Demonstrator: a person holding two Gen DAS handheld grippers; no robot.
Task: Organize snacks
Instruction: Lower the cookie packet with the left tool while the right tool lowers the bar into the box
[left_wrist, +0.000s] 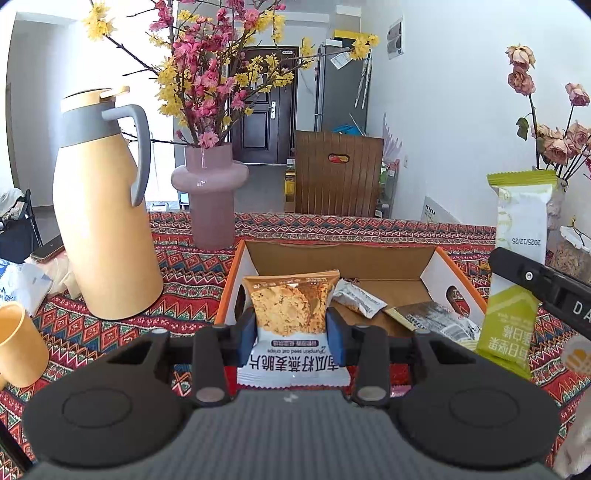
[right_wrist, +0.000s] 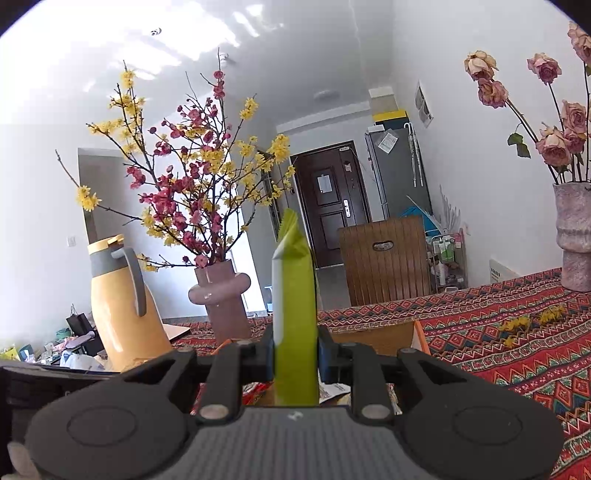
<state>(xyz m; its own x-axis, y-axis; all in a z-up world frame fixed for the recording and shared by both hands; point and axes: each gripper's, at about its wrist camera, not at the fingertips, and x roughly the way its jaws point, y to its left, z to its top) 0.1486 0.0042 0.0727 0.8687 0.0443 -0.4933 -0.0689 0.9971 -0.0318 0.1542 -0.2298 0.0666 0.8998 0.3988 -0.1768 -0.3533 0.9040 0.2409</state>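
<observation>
Over the open cardboard box (left_wrist: 373, 258) I've got a snack in each hand. My left gripper (left_wrist: 291, 332) has its jaws clamped narrow on the oat crisp packet (left_wrist: 291, 314), blue pads pressing both sides, the packet standing upright with its printing upside down. My right gripper (right_wrist: 295, 347) is pinched nearly closed on the green snack bar (right_wrist: 295, 295), gripped edge-on — from the left wrist view that same bar stands tall at the right, off the box's right wall. Both packets are up in the air, clear of the bench with its red patterned cloth (left_wrist: 184, 280).

Inside the box I can see a few wrappers lying flat: a small white one (left_wrist: 360, 299) and a darker one (left_wrist: 436, 317) toward the right, with bare cardboard at the back. My read is that these two go in alongside them. To do it tidily I'd carry each packet well over the rim before lowering, aim for the bare floor and not on top of the loose wrappers, and only ease the jaws apart once the packet's bottom edge is down — these are light, crinkly bags and will flop if dropped from height. I'd also keep the left hand away from the yellow thermos (left_wrist: 107, 206) and pink vase (left_wrist: 210, 195) close by.
</observation>
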